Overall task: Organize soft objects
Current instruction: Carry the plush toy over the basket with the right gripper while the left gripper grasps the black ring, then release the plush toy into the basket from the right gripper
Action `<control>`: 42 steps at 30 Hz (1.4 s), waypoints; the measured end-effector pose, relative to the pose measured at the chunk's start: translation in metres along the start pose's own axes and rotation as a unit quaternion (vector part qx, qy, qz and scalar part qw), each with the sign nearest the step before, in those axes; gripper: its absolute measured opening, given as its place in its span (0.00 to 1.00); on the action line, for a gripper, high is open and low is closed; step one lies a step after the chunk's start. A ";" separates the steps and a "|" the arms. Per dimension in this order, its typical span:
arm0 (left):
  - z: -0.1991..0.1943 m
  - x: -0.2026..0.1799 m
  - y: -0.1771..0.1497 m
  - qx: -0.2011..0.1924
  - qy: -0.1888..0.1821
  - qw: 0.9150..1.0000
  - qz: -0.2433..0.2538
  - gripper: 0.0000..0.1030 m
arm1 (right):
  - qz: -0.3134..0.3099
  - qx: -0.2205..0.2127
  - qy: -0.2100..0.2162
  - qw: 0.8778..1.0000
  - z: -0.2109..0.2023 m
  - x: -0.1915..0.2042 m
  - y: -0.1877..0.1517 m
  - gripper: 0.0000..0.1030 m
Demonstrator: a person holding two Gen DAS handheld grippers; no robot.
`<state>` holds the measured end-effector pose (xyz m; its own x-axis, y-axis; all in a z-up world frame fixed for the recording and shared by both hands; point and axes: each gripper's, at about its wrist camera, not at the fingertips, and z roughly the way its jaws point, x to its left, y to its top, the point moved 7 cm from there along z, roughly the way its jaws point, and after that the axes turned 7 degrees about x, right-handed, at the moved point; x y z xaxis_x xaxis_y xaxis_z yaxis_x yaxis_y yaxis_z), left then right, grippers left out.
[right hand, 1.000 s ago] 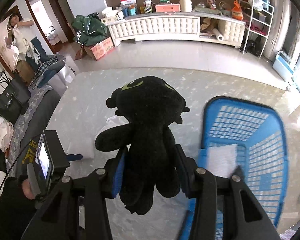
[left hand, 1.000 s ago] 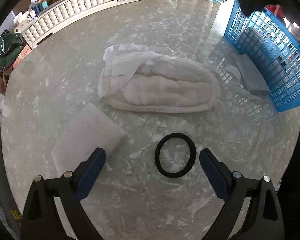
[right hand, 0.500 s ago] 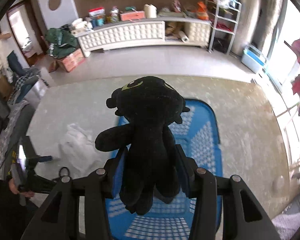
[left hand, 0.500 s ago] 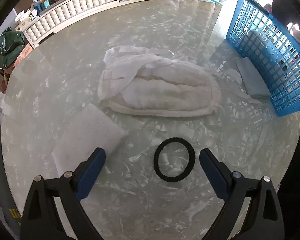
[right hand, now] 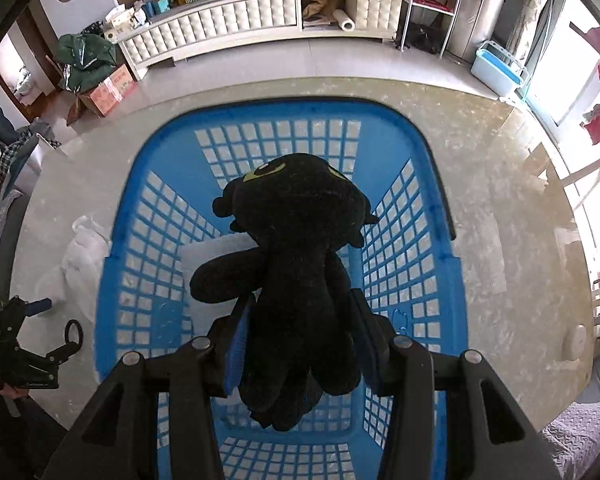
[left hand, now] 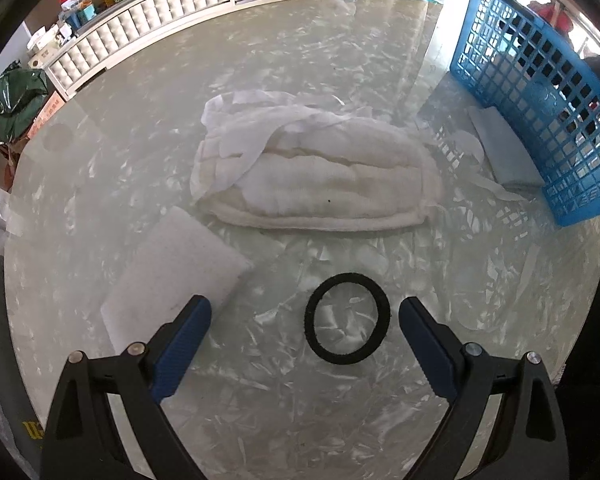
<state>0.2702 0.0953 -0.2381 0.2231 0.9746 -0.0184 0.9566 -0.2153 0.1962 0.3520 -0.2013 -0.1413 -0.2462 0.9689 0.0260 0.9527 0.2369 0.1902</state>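
- I am looking down at a big round table [left hand: 332, 64] with a shiny, pale marble top.
- A blue basket [right hand: 432, 184] with square holes in its walls is sitting on the table, and something pale and flat [right hand: 208, 256] is lying inside it.
- A white fluffy cloth bundle [left hand: 320, 176] is lying in the middle of the table, near the basket.
- A flat white pad [left hand: 172, 276] is lying just beside the bundle, close to my left gripper.
- I am holding a black plush toy [right hand: 296, 272] over the basket, above its inside. It is soft and dark, with small ears and yellow-green eyes.
- My right gripper [right hand: 300, 332] is squeezing the toy's body tight between its blue pads.
- My left gripper [left hand: 304, 320] is hanging over the table with its jaws spread wide and nothing in them.
- A black hair band [left hand: 347, 323], a thin round ring, is lying flat on the table between the left fingers.
- I am seeing yellow letters at the bottom left edge of the left view, but they are too cut off to read.
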 end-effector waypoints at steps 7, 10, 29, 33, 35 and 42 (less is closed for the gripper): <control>0.006 -0.009 -0.001 0.009 0.011 1.000 0.020 0.91 | -0.008 0.009 -0.002 1.000 0.005 0.004 -0.005 0.44; 0.012 -0.012 -0.004 0.022 0.008 0.999 0.027 0.86 | -0.009 0.010 -0.004 1.000 0.003 -0.004 -0.005 0.44; -0.003 0.016 -0.010 0.008 0.000 1.000 -0.002 0.18 | -0.017 0.003 -0.025 1.000 -0.017 0.005 -0.009 0.68; -0.007 0.019 -0.015 0.013 -0.032 0.999 -0.010 0.17 | -0.018 -0.023 -0.033 0.999 -0.042 0.002 -0.016 0.92; -0.013 0.021 -0.019 0.010 -0.036 0.999 -0.012 0.17 | -0.020 -0.030 -0.036 0.999 -0.052 -0.001 -0.022 0.96; -0.048 -0.004 -0.020 -0.011 -0.044 0.999 -0.011 0.17 | -0.040 -0.034 -0.053 0.997 -0.066 -0.003 -0.054 1.00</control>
<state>0.2411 0.0982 -0.1945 0.2186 0.9698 -0.1083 0.9575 -0.1917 0.2155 0.2901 -0.2218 -0.0873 -0.2969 0.9502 -0.0943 0.9161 0.3113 0.2528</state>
